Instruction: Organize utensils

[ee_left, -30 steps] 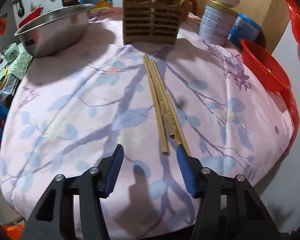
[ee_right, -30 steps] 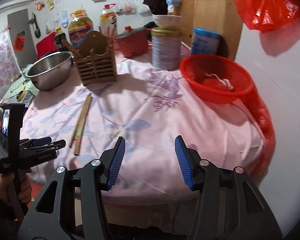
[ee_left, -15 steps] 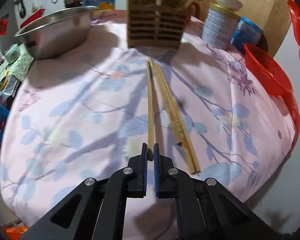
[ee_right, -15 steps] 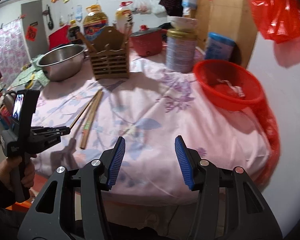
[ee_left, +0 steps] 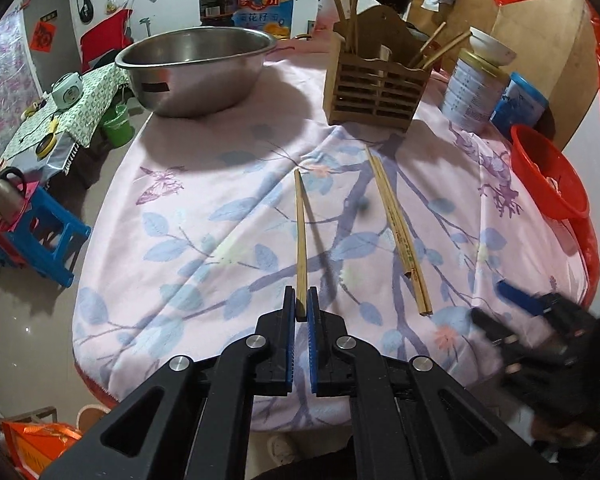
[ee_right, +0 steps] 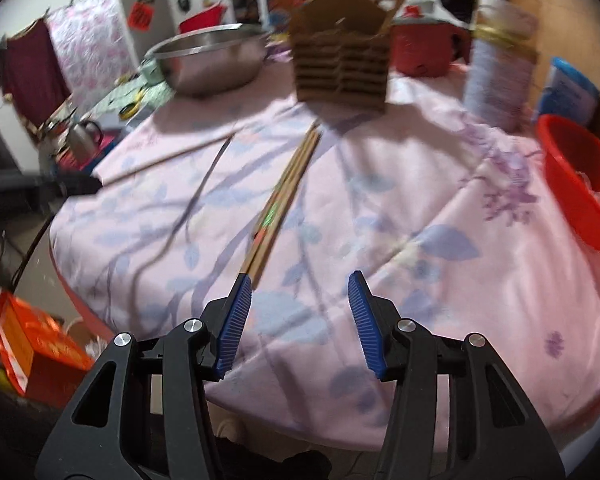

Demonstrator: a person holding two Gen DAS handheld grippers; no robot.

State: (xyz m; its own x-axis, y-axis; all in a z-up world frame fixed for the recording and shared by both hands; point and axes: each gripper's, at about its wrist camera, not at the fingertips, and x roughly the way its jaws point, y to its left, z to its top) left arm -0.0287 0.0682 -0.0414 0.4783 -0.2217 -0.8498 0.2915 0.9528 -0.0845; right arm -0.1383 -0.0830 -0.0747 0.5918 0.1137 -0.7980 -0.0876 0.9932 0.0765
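Wooden chopstick [ee_left: 300, 236], light, stiff and slippery, is pinched at its near end by the left gripper [ee_left: 301, 309], mid-frame; a second ago those jaws were wide and empty. Two chopsticks [ee_right: 284, 196] lie centre-frame on the cloth; the right gripper [ee_right: 298, 300] has neared them, jaws just narrowing but empty

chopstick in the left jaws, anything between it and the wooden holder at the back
Nothing visible does. The chopstick is clamped in the left gripper, and only bare cloth lies between its tip and the wooden holder. The loose chopsticks lie off to the right.
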